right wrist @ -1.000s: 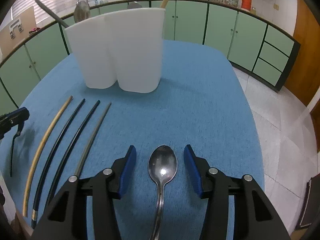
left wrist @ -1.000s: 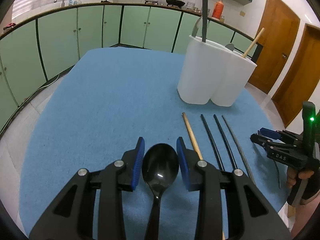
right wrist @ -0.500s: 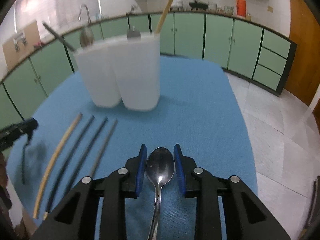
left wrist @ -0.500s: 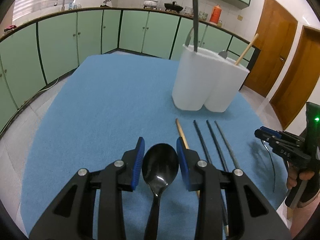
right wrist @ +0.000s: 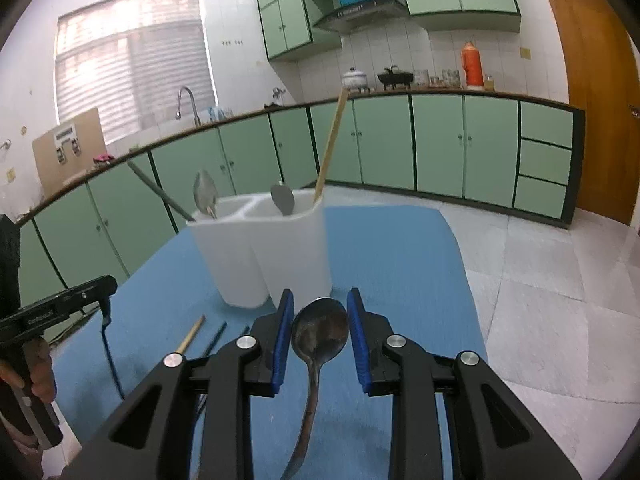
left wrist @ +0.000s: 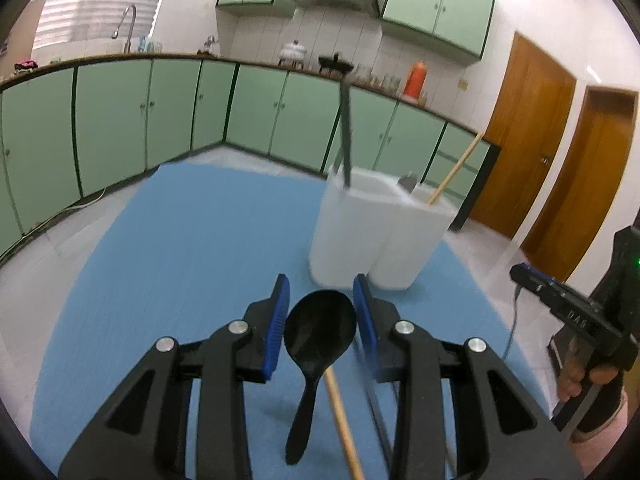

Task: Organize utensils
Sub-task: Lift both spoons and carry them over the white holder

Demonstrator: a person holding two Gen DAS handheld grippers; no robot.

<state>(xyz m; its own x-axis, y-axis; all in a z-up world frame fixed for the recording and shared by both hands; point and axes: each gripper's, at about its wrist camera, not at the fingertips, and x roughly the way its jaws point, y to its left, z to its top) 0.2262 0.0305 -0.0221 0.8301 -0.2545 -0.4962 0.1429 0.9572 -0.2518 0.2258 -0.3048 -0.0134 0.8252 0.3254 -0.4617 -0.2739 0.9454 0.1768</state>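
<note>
The left gripper [left wrist: 320,316] holds a black spoon [left wrist: 318,334]. The right gripper [right wrist: 319,320] has just closed on a metal spoon [right wrist: 319,334]. Both spoons point bowl-first at the white holder [right wrist: 280,256], which stands straight ahead, closer to the right one.

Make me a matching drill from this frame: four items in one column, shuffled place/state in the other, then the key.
1. black spoon
2. metal spoon
3. white holder
4. black chopsticks

A. lying on the blue cloth
B. clamped in the right gripper
C. standing upright on the blue cloth
D. clamped in the left gripper

Pairs: 1-D, 2-B, 3-C, 4-A
</note>
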